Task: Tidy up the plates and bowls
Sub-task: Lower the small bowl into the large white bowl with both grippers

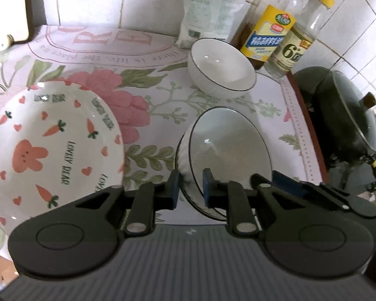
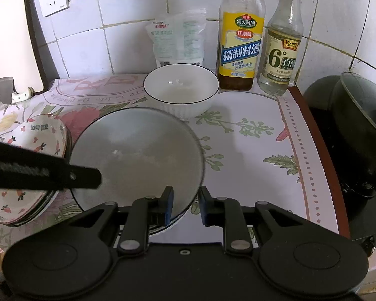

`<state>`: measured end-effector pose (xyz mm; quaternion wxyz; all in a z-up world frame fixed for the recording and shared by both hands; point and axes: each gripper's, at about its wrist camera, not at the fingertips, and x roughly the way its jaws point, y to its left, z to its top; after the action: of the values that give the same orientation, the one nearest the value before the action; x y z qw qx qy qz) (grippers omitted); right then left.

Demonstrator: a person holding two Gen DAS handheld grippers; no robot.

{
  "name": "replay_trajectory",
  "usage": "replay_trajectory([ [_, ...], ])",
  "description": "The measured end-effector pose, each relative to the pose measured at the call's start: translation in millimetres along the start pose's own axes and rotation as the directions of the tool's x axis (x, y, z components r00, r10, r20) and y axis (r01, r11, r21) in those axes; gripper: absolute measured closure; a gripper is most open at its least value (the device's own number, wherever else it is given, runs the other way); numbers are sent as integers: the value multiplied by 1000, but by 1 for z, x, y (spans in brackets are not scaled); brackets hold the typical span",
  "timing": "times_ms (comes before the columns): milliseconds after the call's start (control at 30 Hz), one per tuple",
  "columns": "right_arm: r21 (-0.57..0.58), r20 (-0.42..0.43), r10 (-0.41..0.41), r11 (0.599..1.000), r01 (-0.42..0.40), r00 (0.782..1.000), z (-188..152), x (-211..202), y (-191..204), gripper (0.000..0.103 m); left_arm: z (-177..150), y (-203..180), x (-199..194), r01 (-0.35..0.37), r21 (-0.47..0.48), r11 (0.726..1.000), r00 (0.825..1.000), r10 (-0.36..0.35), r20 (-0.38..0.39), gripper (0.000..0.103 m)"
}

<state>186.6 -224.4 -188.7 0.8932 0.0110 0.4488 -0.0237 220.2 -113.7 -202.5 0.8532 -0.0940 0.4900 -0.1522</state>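
A white bowl with a thin black rim (image 1: 228,150) (image 2: 137,150) hangs tilted over the flowered cloth. My left gripper (image 1: 191,188) is shut on its near wall, one pad outside and one inside. My right gripper (image 2: 186,200) is shut on the rim at the opposite side of the same bowl. One left finger (image 2: 82,175) reaches across the bowl's left edge in the right wrist view. A second white bowl (image 1: 221,67) (image 2: 180,90) stands upright further back. A rabbit-and-carrot plate (image 1: 50,145) (image 2: 37,135) tops a stack at the left.
Against the tiled wall stand two bottles (image 2: 240,37) (image 2: 280,47) and a white bag (image 2: 179,42). A dark wok with a glass lid (image 2: 358,125) sits past the counter's right edge. A cutting board (image 2: 12,42) leans at the far left.
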Motion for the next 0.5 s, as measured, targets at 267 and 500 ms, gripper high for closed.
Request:
replay_trajectory([
  [267,53,22,56,997,-57,998,0,-10,-11,78,1,1,-11,44,11,999,999,-44,9,86],
  [500,102,65,179,978,-185,982,15,-45,-32,69,13,-7,-43,80,80,994,996,-82,28,86],
])
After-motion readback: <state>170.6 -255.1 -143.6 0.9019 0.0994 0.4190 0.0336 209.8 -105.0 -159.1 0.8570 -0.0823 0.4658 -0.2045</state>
